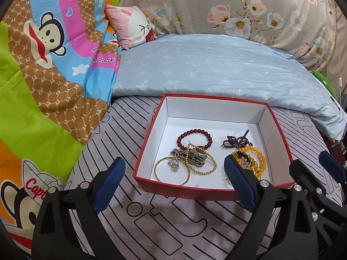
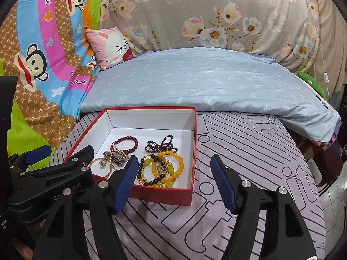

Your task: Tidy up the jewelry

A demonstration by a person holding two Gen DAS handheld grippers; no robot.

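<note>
in the left wrist view, the left gripper (image 1: 174,181) was seen at the bottom of the frame, its blue fingers (image 1: 110,179) spread wide with nothing between them. the red box (image 1: 149,130) sat at centre right on the striped bed sheet (image 1: 173,227), holding a dark red bead bracelet (image 1: 195,139), a gold bangle (image 1: 172,170) and yellow bead bracelets (image 1: 258,158).

in the right wrist view, the right gripper (image 2: 173,183) was shown low in the frame, fingers (image 2: 223,185) apart and empty. the box (image 2: 190,151) lay left of centre, the left gripper (image 2: 65,153) at its lower left.
</note>
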